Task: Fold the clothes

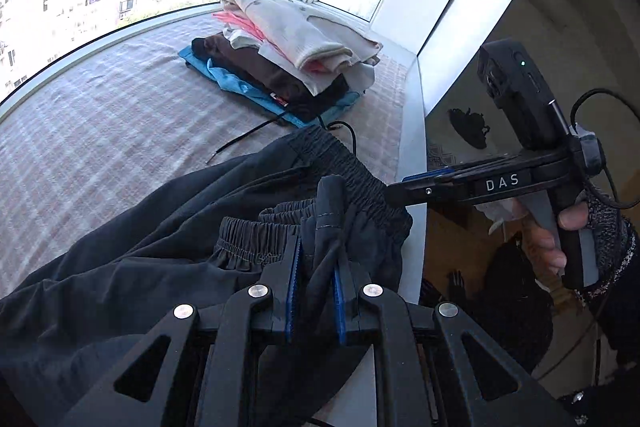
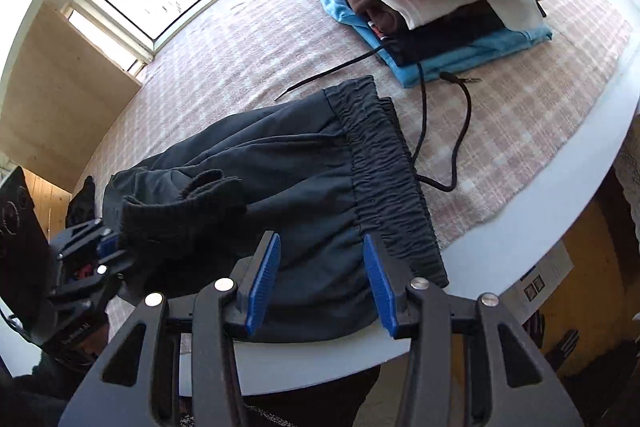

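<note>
Trousers (image 2: 280, 163), dark with an elastic waistband, lie on the near part of a checked blanket (image 1: 100, 115), reaching to its near edge. Left gripper (image 1: 316, 267) is clamped on a bunch of the dark cloth near the waistband. Right gripper (image 2: 320, 279) stands with its blue pads (image 2: 262, 281) apart over the trousers; in the left view its tip meets the waistband, but I cannot tell if it holds. Far right sits a pile (image 1: 288, 55) of folded clothes, with black cords (image 2: 460, 131) lying between it and the trousers
</note>
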The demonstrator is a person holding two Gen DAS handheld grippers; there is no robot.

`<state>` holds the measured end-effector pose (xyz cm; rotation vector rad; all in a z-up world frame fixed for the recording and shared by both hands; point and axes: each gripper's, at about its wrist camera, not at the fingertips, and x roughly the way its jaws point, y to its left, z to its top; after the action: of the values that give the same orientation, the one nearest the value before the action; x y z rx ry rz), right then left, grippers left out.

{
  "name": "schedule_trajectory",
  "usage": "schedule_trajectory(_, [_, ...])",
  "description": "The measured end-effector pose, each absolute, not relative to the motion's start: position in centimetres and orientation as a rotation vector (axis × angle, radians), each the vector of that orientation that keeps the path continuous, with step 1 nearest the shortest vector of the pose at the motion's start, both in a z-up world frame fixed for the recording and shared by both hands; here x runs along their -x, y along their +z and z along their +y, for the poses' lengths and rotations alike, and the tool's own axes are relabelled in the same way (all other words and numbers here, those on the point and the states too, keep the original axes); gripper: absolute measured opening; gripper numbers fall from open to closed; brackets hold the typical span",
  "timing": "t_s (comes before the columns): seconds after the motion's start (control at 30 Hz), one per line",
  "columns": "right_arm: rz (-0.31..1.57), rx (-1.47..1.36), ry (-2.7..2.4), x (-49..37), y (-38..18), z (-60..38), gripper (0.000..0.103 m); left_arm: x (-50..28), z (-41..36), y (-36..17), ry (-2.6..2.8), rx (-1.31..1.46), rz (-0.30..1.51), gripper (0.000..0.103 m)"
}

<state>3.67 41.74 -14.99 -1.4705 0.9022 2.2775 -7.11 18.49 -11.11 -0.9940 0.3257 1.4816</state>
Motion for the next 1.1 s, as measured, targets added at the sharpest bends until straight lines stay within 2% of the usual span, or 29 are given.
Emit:
schedule_trajectory(0.1, [1.031, 1.457, 2.289, -5.4, -16.4, 42.4, 0.043, 3.4, 19.9, -14.7, 1.425, 1.022, 0.365, 0.013])
schedule_trajectory(0.17, [1.029, 1.502, 2.309, -4.6, -16.9, 41.7, 0.043, 2.9, 19.3, -16.0, 1.443, 1.031, 0.379, 0.013])
schedule_trajectory(0.27, [1.024, 1.57, 2.337, -3.3, -17.8, 40.6, 0.043, 3.9, 17.8, -16.3, 1.42, 1.094, 0.337, 0.022])
schedule_trajectory(0.33, [1.017, 1.618, 2.339, -2.0, -18.7, 40.0, 0.043, 4.3, 16.8, -16.1, 1.413, 1.133, 0.312, 0.034])
schedule_trajectory(0.47, [0.957, 1.652, 2.343, -0.6, -19.3, 39.1, 0.043, 4.7, 14.4, -14.7, 1.396, 1.175, 0.281, 0.042])
schedule_trajectory(0.6, [0.999, 1.569, 2.44, 0.3, -18.1, 38.4, 0.043, 6.2, 11.1, -12.5, 1.457, 1.152, 0.305, 0.044])
schedule_trajectory(0.73, [0.898, 1.689, 2.459, 2.1, -19.3, 36.2, 0.043, 9.3, 6.7, -11.8, 1.555, 1.165, 0.317, 0.044])
schedule_trajectory(0.97, [0.835, 1.767, 2.393, 2.7, -22.3, 35.5, 0.043, 13.8, -0.9, -15.3, 1.701, 1.285, 0.409, 0.044])
schedule_trajectory(1.1, [0.636, 1.83, 2.425, 3.4, -22.9, 33.8, 0.031, 16.2, -3.9, -17.6, 1.772, 1.376, 0.404, 0.044])
